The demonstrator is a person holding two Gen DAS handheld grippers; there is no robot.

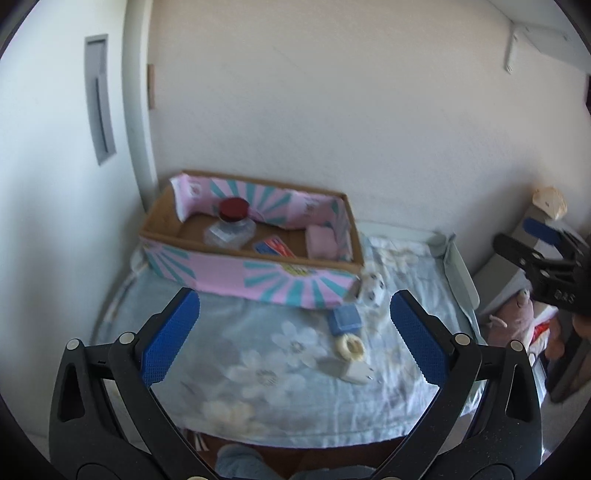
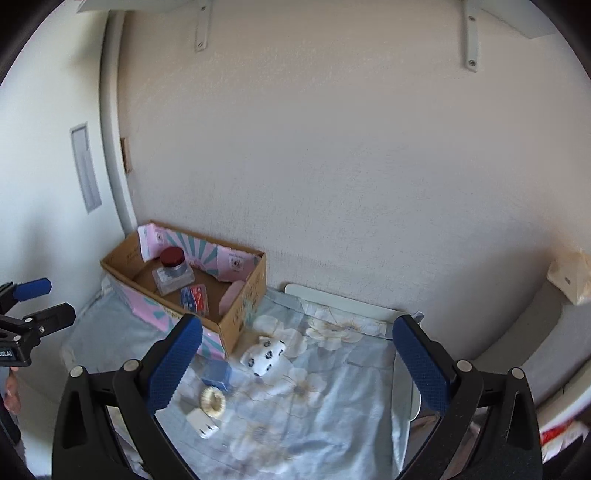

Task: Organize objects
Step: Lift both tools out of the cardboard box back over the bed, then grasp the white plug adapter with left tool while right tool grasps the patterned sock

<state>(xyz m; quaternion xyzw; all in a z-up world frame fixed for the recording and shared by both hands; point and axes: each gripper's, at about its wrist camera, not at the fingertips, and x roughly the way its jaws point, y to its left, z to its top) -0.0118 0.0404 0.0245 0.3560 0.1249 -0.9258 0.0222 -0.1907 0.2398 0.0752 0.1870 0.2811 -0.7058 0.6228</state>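
Note:
A pink-and-teal cardboard box (image 1: pixel 258 275) (image 2: pixel 236 314) stands at the back left of a small table. Inside lie a red-lidded glass jar (image 1: pixel 231 223) (image 2: pixel 173 271), a red-blue packet (image 1: pixel 273 247) (image 2: pixel 195 298) and a pink block (image 1: pixel 322 242) (image 2: pixel 231 301). On the floral cloth lie a white spotted toy (image 1: pixel 373 290) (image 2: pixel 264 356), a blue square box (image 1: pixel 345 319) (image 2: pixel 217 373), a cream ring (image 1: pixel 350 348) (image 2: pixel 212 402) and a white plug adapter (image 1: pixel 352 371) (image 2: pixel 201 422). My left gripper (image 1: pixel 295 332) is open and empty above the cloth. My right gripper (image 2: pixel 297 360) is open and empty, higher up.
The blue floral cloth (image 1: pixel 258 369) (image 2: pixel 332 406) covers the table against a white wall. A white board (image 1: pixel 461 273) (image 2: pixel 343 301) stands at the table's right and back edge. A plush toy (image 1: pixel 513 317) and clutter sit to the right. Shelf brackets (image 2: pixel 470 33) hang above.

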